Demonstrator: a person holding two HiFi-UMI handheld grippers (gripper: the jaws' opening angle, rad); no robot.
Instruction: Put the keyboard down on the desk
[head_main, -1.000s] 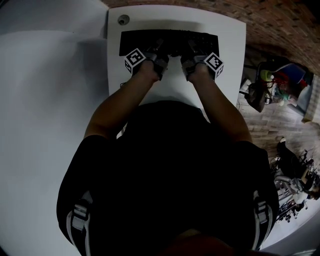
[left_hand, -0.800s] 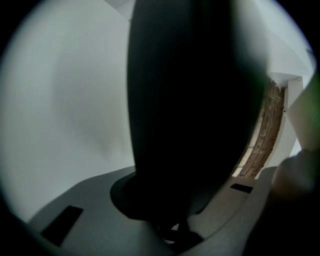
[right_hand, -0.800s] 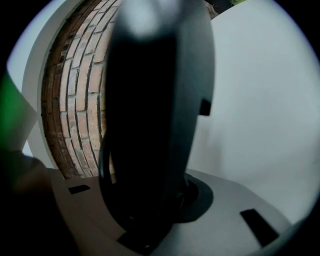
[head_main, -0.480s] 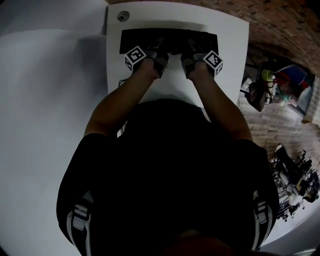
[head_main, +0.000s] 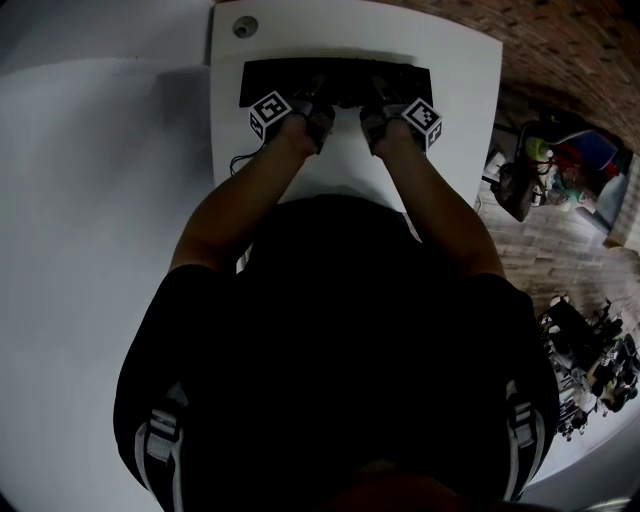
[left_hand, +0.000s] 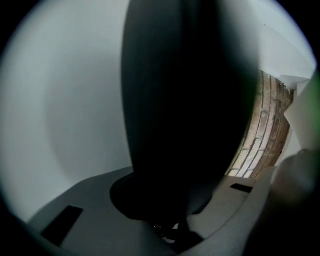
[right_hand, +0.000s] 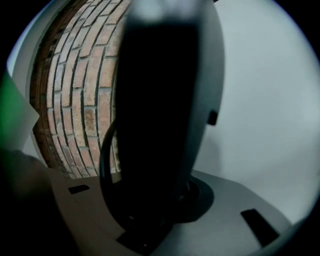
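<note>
The black keyboard (head_main: 335, 80) lies lengthwise across the far part of the white desk (head_main: 455, 120). Both grippers reach its near long edge from my side. My left gripper (head_main: 318, 100) is shut on that edge left of the middle. In the left gripper view the keyboard (left_hand: 185, 100) is a dark slab that fills the space between the jaws. My right gripper (head_main: 378, 100) is at the edge right of the middle. Its jaws have just been opening, and the keyboard (right_hand: 155, 100) still stands between them.
A round grommet (head_main: 245, 26) sits in the desk's far left corner. A thin black cable (head_main: 240, 160) hangs off the desk's left edge. A brick wall (head_main: 560, 40) is behind and to the right. Cluttered gear (head_main: 545, 165) stands on the floor at the right.
Both hands and the keyboard have shifted slightly towards the far edge of the desk. The grippers stay at the same places on the keyboard's near edge.
</note>
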